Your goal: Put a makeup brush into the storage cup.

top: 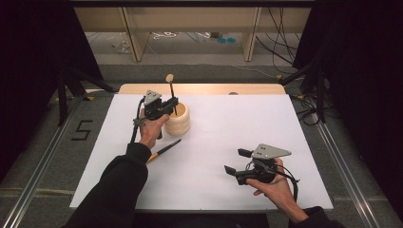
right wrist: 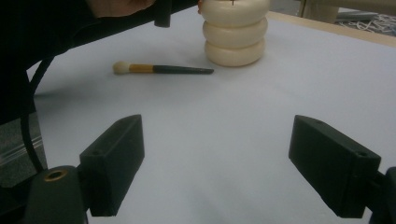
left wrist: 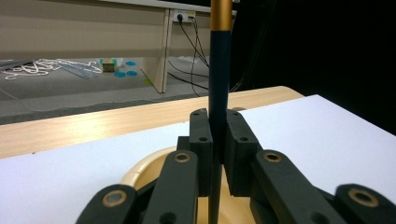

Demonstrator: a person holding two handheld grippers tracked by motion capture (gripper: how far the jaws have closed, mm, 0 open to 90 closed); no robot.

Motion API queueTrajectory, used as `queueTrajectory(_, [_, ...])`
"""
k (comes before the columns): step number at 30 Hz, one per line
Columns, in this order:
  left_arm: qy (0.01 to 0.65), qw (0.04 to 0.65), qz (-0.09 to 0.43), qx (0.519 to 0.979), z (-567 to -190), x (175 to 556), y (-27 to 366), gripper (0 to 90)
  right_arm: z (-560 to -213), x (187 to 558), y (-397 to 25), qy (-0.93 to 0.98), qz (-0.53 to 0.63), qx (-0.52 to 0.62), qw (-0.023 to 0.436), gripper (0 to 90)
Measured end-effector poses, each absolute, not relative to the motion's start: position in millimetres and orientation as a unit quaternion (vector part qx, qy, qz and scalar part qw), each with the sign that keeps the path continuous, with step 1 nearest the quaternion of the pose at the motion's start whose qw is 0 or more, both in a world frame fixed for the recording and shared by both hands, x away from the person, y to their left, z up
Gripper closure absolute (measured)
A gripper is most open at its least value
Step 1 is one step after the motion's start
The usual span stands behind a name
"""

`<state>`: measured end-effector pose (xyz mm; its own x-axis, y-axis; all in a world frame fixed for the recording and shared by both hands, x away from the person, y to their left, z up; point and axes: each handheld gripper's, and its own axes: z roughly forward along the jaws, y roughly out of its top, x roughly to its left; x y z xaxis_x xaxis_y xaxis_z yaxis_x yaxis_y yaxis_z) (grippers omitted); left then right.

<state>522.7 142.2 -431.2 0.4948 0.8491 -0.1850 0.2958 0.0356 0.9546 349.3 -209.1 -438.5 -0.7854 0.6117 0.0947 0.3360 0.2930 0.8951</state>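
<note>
Right tool (top: 236, 161) low, agape; left tool (top: 169, 105) pinches brush (top: 172, 95).

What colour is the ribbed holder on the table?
Cream, seen best in the right gripper view: holder.

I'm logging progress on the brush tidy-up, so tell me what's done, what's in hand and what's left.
Done: nothing sits in the cream ribbed holder unaided yet. In hand: the left gripper is clamped on an upright brush, bristles up, its handle reaching down into the holder. Left: releasing it, then the second brush, lying on the white table cover near the holder. The right gripper hangs open, holding nothing.
</note>
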Motion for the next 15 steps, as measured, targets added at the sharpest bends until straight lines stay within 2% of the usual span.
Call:
queueTrajectory(10, [0.446, 0.56, 0.237, 0.657, -439.4, 522.6, 142.9, 82.0, -438.4, 349.0, -208.2, 0.795, 0.51, 0.3, 0.135, 19.5])
queueTrajectory(15, [0.451, 0.542, 0.235, 0.669, -441.3, 523.2, 144.7, 68.7, -439.1, 349.4, -207.4, 0.792, 0.515, 0.301, 0.132, 19.5])
